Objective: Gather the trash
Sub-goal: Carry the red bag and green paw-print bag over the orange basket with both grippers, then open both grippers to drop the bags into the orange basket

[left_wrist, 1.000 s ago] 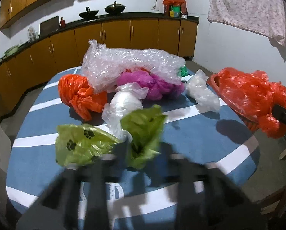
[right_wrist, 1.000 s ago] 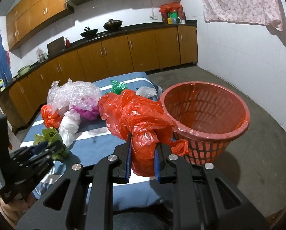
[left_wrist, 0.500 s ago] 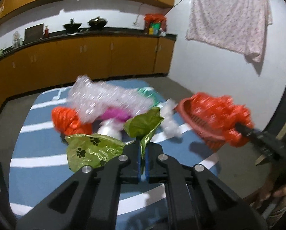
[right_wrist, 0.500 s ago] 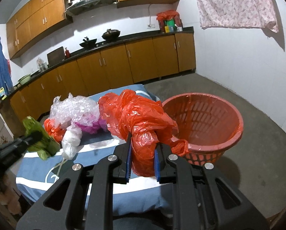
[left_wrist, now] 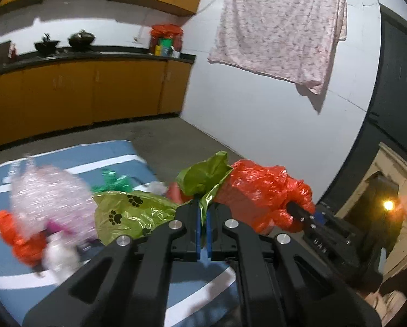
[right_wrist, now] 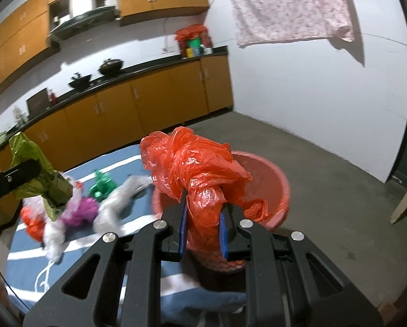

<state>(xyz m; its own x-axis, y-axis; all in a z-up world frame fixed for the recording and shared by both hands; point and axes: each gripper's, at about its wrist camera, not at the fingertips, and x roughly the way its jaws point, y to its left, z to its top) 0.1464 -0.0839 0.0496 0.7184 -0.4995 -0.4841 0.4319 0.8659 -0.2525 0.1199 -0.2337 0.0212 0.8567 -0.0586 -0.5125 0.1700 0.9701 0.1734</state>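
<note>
The blue-and-white striped tabletop fills the lower left of the left wrist view, with blurred leftover trash on it: a clear bubble-wrap bundle, a small orange bag, a white bag and a green scrap. In the right wrist view the red basket sits at centre right, beside the tabletop's edge, partly hidden by the red plastic bag. The right gripper is clenched on that bag, whose crumpled bulk billows above the blue pads in front of the basket. The left gripper is pinched tight on the green paw-print bag, which hangs clear of the tabletop, its body spreading left of the fingers and a flap rising above them.
</note>
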